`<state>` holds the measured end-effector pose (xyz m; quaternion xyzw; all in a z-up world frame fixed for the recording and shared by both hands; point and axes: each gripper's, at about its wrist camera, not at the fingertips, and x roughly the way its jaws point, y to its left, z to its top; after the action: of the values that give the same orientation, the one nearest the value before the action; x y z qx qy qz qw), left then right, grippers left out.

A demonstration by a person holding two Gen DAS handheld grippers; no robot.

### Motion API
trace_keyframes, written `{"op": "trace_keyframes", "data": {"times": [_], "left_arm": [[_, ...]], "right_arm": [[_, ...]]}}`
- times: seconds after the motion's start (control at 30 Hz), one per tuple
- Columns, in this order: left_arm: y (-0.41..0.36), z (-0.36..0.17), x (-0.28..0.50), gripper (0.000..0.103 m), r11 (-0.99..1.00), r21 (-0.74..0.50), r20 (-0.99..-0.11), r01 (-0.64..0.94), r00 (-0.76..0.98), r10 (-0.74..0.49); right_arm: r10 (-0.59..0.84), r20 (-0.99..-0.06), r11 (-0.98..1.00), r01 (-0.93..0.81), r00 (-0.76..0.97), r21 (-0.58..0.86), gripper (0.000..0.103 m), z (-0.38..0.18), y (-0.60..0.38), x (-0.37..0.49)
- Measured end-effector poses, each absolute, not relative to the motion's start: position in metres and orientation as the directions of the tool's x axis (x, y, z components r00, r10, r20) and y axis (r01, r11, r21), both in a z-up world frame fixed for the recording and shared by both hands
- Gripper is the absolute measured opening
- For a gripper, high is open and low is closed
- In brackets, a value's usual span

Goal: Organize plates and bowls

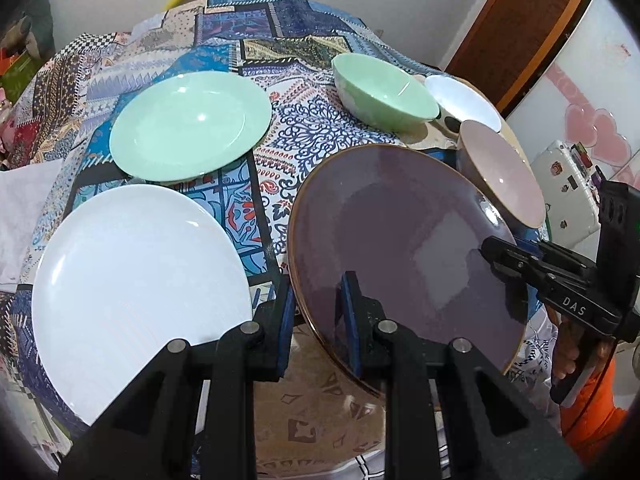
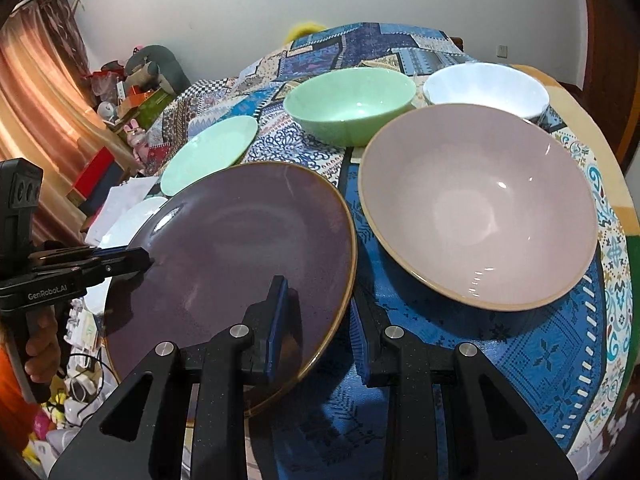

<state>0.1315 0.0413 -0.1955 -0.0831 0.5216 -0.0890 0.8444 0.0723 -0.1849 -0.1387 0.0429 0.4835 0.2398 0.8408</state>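
Note:
A purple plate with a brown rim is held tilted over the table's near edge; it also shows in the right wrist view. My left gripper grips its left rim, one finger on each face. My right gripper grips its right rim the same way, and shows in the left wrist view. A white plate and a green plate lie at the left. A green bowl, a white bowl and a pink bowl stand at the right.
A patterned blue cloth covers the round table. White paper lies at the left edge. A cluttered shelf with toys stands beyond the table by a curtain. A white case sits off the right side.

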Motion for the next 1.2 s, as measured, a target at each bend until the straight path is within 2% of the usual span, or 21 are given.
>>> {"op": "trace_keyframes", "data": {"times": [0.57, 0.83, 1.03, 1.13, 1.2], "left_arm": [[0.042, -0.222, 0.132, 0.023, 0.968, -0.247, -0.886, 0.049, 0.392, -0.246], [0.038, -0.216, 0.122, 0.023, 0.98, -0.184, -0.884, 0.072, 0.423, -0.197], [0.054, -0.198, 0.109, 0.023, 0.978, -0.205, -0.856, 0.042, 0.476, -0.2], [0.063, -0.184, 0.102, 0.028, 0.977, -0.21, -0.836, 0.026, 0.513, -0.193], [0.073, -0.172, 0.095, 0.037, 0.977, -0.211, -0.816, 0.013, 0.549, -0.183]], "right_arm": [[0.412, -0.826, 0.892, -0.353, 0.384, 0.281, 0.027, -0.15, -0.184, 0.073], [0.369, -0.834, 0.909, -0.348, 0.411, 0.231, 0.029, -0.138, -0.184, 0.067], [0.372, -0.814, 0.907, -0.362, 0.447, 0.216, 0.03, -0.12, -0.181, 0.06], [0.381, -0.8, 0.901, -0.378, 0.464, 0.21, 0.035, -0.11, -0.174, 0.057], [0.39, -0.787, 0.896, -0.395, 0.478, 0.204, 0.037, -0.103, -0.167, 0.054]]}}
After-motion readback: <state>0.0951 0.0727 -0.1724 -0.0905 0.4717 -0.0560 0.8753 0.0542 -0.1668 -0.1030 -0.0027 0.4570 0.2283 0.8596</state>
